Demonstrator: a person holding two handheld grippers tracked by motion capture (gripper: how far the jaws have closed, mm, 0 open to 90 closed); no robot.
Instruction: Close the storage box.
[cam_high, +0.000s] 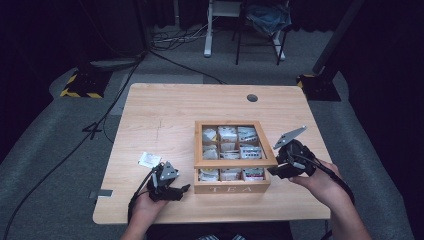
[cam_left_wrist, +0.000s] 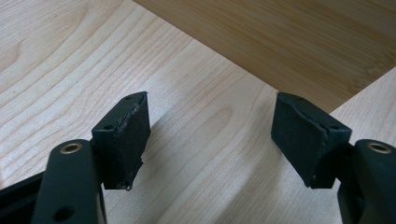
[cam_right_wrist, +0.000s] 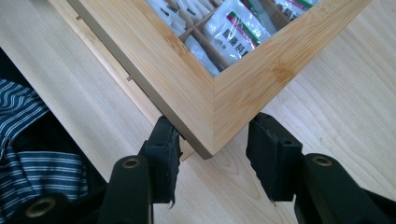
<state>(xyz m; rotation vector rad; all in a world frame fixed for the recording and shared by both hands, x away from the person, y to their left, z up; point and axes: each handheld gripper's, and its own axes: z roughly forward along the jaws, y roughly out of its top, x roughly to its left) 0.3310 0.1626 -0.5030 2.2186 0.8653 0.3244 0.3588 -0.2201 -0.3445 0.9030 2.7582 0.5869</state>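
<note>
1. Sitting near the middle of the table (cam_high: 165, 107), the tea box (cam_high: 232, 189) had its framed lid (cam_high: 235, 162) raised over compartments packed with tea bags (cam_high: 228, 134).
2. The right gripper (cam_high: 274, 170) was at the lid's front right corner, in the person's right hand (cam_high: 320, 182).
3. In the right gripper view, the lid corner (cam_right_wrist: 212, 112) pointed into the gap between the two black jaws, which stood narrowly apart on either side of it.
4. The left jaw in that view lay against the lid's edge; whether the other pad touched the wood could not be told, and so neither could a firm grip.
5. The left gripper (cam_high: 186, 188) rested low on the table just left of the box, in the left hand (cam_high: 150, 202).
6. In the left gripper view, its jaws stood wide apart with nothing between them, the box's side (cam_left_wrist: 289, 42) just ahead.
7. A small white packet (cam_high: 149, 159) lay on the table behind the left gripper, apart from the box.
8. A striped garment (cam_right_wrist: 32, 140) showed below the table's edge in the right gripper view.
</note>
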